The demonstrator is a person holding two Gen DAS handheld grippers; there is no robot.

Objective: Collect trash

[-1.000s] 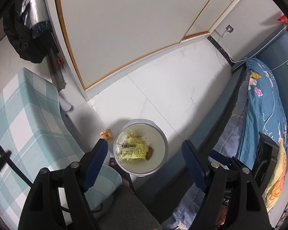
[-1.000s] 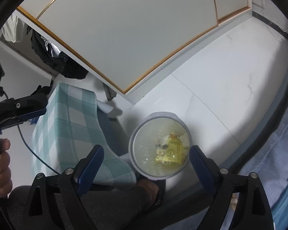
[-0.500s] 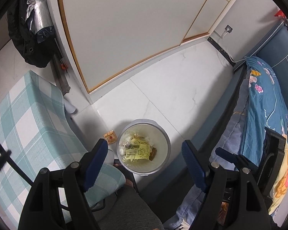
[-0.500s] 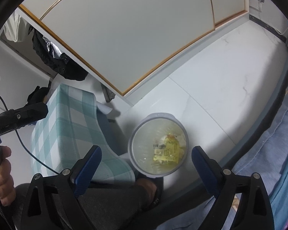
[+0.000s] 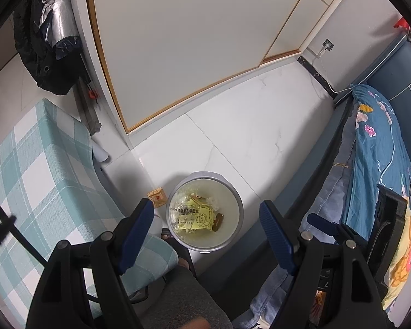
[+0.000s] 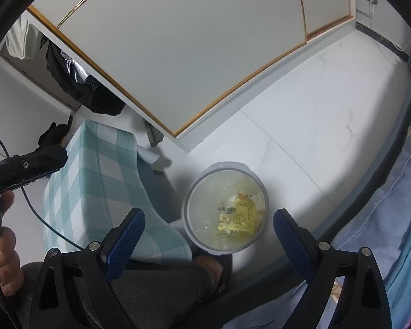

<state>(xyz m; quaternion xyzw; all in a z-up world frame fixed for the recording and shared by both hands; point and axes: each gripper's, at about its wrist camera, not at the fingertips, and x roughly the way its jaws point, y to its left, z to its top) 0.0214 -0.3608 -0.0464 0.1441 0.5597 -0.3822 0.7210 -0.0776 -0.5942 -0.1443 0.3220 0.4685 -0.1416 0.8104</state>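
A round grey trash bin [image 5: 234, 196] stands on the white tiled floor, holding yellow wrappers [image 5: 196, 218] and other scraps. It also shows in the right wrist view [image 6: 190, 192] with its yellow wrappers [image 6: 237, 218]. A small orange packet [image 5: 156, 196] lies on the floor just left of the bin. My left gripper [image 5: 207, 213] is open and empty, high above the bin. My right gripper [image 6: 208, 223] is open and empty, also high above the bin.
A table with a teal checked cloth [image 5: 35, 164] stands left of the bin. A bed with blue floral bedding [image 5: 378, 164] is on the right. White wardrobe doors [image 5: 191, 41] stand behind. My leg and foot [image 6: 208, 274] are beside the bin.
Both grippers have risen and drawn back from the bin, which now looks smaller in both views. Both stay open and empty.
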